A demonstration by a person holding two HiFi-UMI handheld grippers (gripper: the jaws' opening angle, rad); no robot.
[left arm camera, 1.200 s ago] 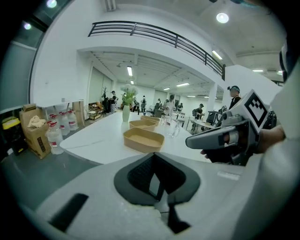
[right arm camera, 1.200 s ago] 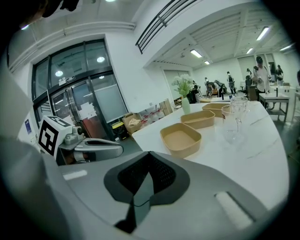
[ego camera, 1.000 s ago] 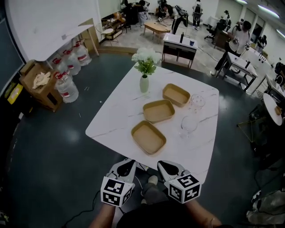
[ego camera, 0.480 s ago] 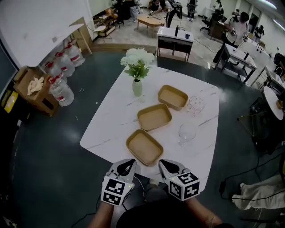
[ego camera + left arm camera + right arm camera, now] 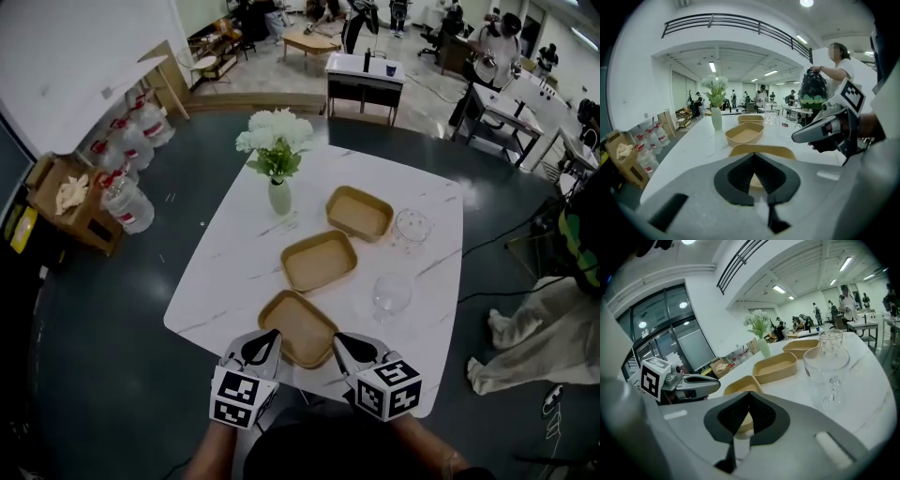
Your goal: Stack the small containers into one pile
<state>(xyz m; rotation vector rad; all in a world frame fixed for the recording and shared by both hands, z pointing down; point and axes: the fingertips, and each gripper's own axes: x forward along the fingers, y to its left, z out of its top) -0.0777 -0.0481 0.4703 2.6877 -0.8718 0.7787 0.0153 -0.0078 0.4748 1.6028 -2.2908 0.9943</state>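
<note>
Both tongs hang at the near edge of the white marble bench (image 5: 230,258), jaws pressed together and empty. The left tongs (image 5: 266,337) and right tongs (image 5: 340,341) flank the near rim of the nearest shallow tan rectangular pulp container (image 5: 298,328), which lies just ahead between them. The step looks like the approach to a first grasp: one pair should open and pinch that thin rim squarely. Beyond sit the middle tan container (image 5: 319,260) and the far tan container (image 5: 359,213), all apart and unstacked. The clear glass mug (image 5: 391,296) ahead-right of the right tongs wants a wide berth.
</note>
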